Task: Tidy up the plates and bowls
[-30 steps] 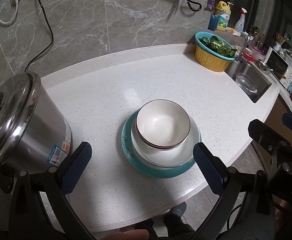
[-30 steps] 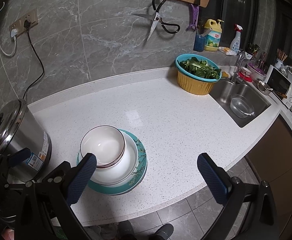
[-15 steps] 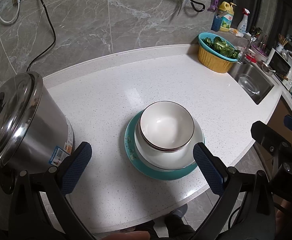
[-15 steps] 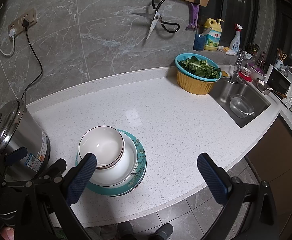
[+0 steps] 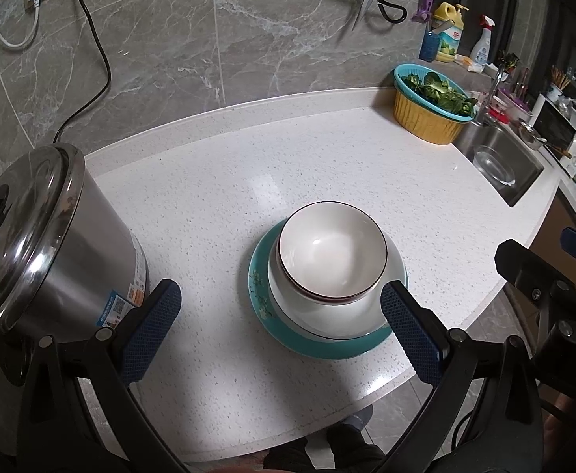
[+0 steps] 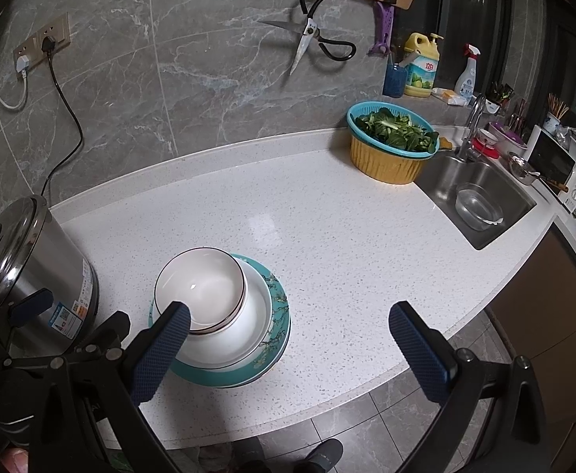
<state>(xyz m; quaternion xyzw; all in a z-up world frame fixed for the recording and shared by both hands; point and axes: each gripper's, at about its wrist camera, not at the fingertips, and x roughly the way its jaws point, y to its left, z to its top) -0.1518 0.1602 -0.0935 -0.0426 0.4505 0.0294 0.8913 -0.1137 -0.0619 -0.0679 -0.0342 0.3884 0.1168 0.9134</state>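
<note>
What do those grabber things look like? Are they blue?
Partly. The left hand-held gripper and the right hand-held gripper each have two fingers with dark blue, bumpy-textured pads on black angular frames joined by silver bolts. No cables show on them.

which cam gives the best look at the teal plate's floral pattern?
Right wrist. The teal plate shows a long decorated arc of rim along its right side, unobstructed. The left wrist view shows only a short patch of pattern on the plate's left rim; the white bowls cover most of it and a tool finger crosses its right edge.
</note>
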